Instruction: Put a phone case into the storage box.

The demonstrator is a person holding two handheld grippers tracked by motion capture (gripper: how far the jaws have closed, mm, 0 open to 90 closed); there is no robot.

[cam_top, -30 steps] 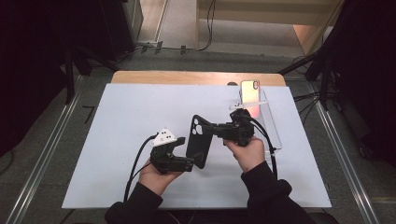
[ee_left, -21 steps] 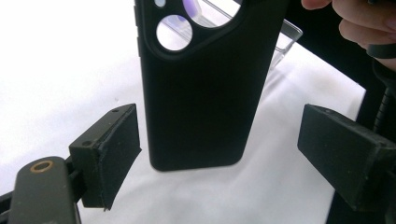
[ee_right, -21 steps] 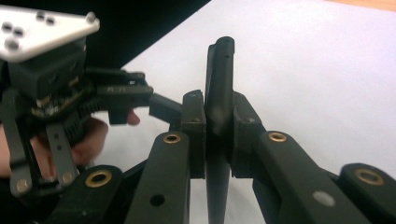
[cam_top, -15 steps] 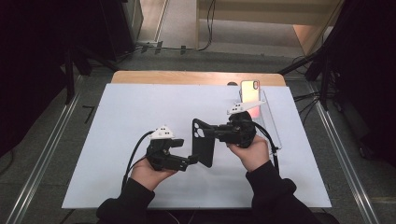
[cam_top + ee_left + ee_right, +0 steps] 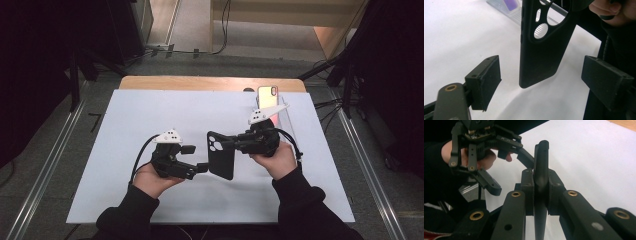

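A black phone case [image 5: 221,156] is held above the white table [image 5: 150,115], near its middle, between the two tongs. It is matte and slim, with rounded corners and a cluster of round camera cut-outs near its far end; small side-button ridges are seen along one edge in the left gripper view [image 5: 541,50], where the case hangs with its plain end down and light is seen through the cut-outs.

The case is clamped by the right tongs [image 5: 235,144]. In the right gripper view the case [image 5: 541,177] is seen edge-on, as a thin dark strip pinched between the two pads [image 5: 527,185], which are pressed flat against its faces.

The left tongs [image 5: 202,167] are spread wide, and their jaws have just been closing a little. In the left gripper view the case's lower end lies between the two pads [image 5: 485,80], clear of both, with white table seen on either side. In the right gripper view the left tongs [image 5: 509,167] are seen farther off, jaws apart, close by the case's far end.

The high view adds what the others lack: a phone [image 5: 267,96] propped upright in a clear stand [image 5: 285,116] at the table's far right, well apart from the case.
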